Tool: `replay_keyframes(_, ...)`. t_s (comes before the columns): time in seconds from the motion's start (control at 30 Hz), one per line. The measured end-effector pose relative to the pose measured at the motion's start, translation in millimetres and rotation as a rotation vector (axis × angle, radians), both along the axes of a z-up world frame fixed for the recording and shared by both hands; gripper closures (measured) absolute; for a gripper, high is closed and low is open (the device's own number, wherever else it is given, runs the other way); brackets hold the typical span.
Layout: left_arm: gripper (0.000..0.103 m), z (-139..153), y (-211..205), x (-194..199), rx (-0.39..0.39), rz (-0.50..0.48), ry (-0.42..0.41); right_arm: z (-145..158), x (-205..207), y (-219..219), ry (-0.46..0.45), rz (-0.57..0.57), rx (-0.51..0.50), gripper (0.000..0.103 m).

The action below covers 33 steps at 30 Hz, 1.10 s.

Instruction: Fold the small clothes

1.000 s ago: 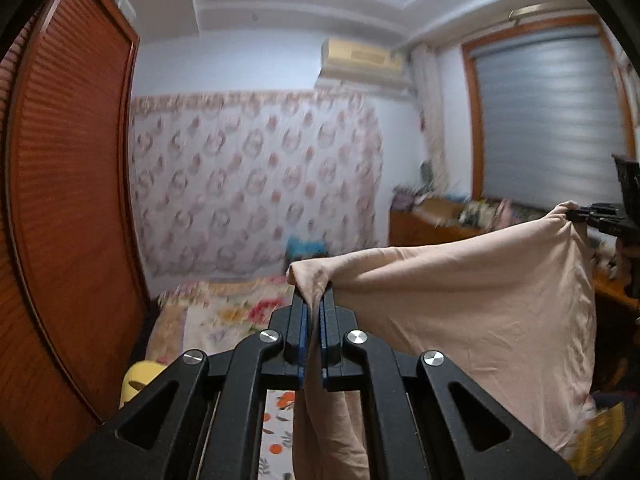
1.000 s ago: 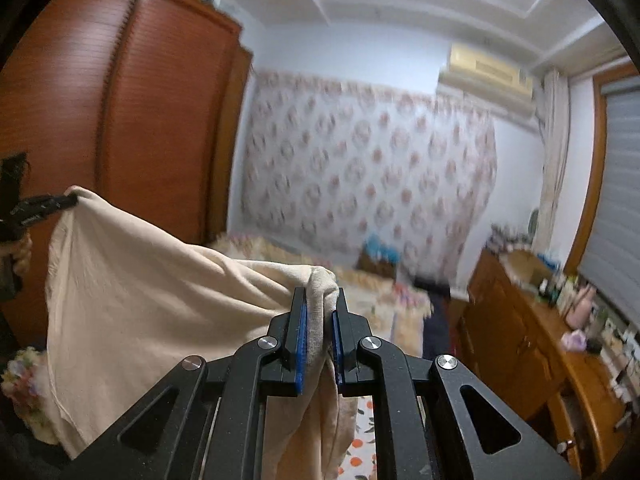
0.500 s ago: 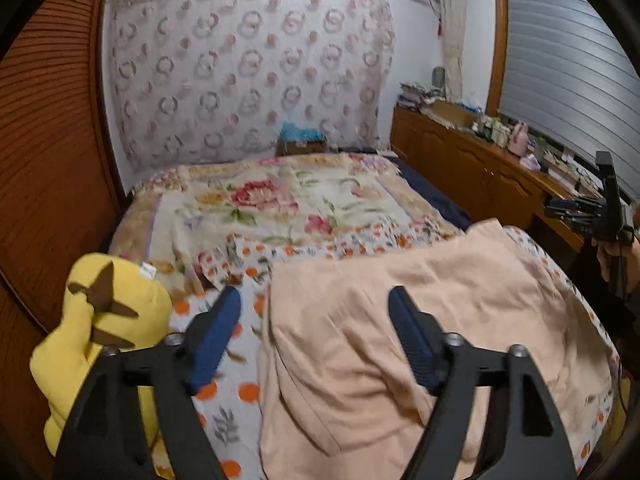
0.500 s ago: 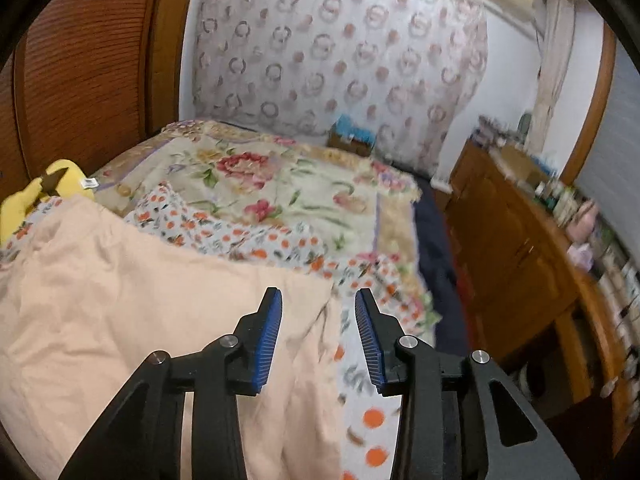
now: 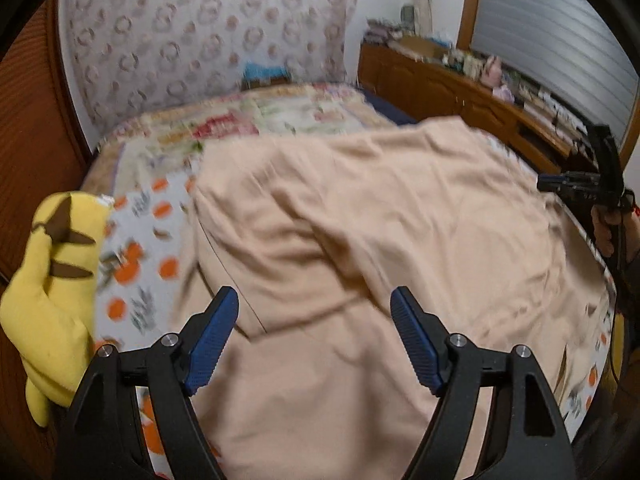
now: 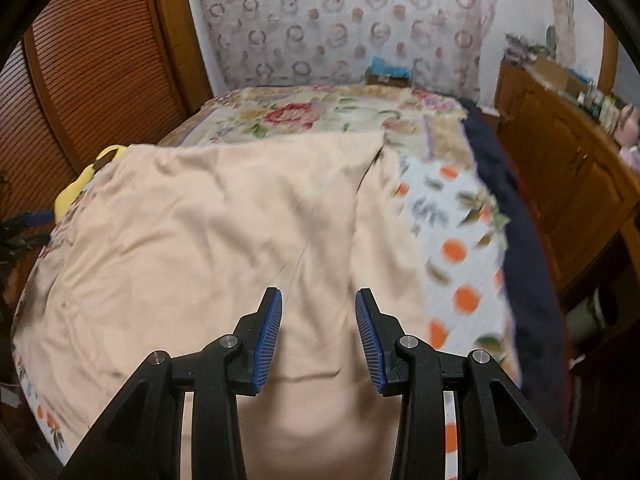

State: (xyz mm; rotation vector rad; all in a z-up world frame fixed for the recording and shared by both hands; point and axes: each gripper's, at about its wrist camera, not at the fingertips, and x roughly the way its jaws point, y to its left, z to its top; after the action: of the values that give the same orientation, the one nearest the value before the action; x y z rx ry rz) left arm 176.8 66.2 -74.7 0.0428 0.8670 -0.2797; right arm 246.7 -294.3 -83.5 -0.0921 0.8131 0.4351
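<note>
A peach-coloured garment (image 5: 360,216) lies spread and rumpled over the near half of the bed, also filling the right wrist view (image 6: 224,232). My left gripper (image 5: 314,304) hovers over its near left part, jaws wide open with nothing between the blue pads. My right gripper (image 6: 318,300) hangs over the garment's near right part, jaws partly open and empty. In the left wrist view, the right gripper (image 5: 576,188) shows at the far right edge, held by a hand. The left gripper's tip (image 6: 28,220) peeks in at the left edge of the right wrist view.
The bed carries an orange-print sheet (image 6: 456,248) and a floral quilt (image 6: 312,116) further back. A yellow plush toy (image 5: 52,280) sits at the bed's left edge by a wooden louvred wardrobe (image 6: 92,68). A wooden cabinet (image 6: 568,168) with clutter runs along the right.
Both grippers let go of the garment's corners and opened. They dropped and tilted down toward the bed, and the garment, held up a second ago, now lies spread on it.
</note>
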Motion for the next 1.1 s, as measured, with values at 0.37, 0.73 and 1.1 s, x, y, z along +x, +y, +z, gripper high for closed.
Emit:
replay_keyframes(0.37,0.024,-29,-5,-8,0.052,0.005,0.042,-15,10,-11,0.002,-0.011,0.002,0.063)
replay_keyframes(0.73,0.000,-34,-9,-7,0.081,0.005,0.044,-16,-53,3,-0.041,-0.011,-0.017,0.062)
replay_keyframes(1.1,0.024,-14,22,-8,-0.118,0.093,0.030,-14,-57,6,-0.041,-0.004,-0.024,0.060)
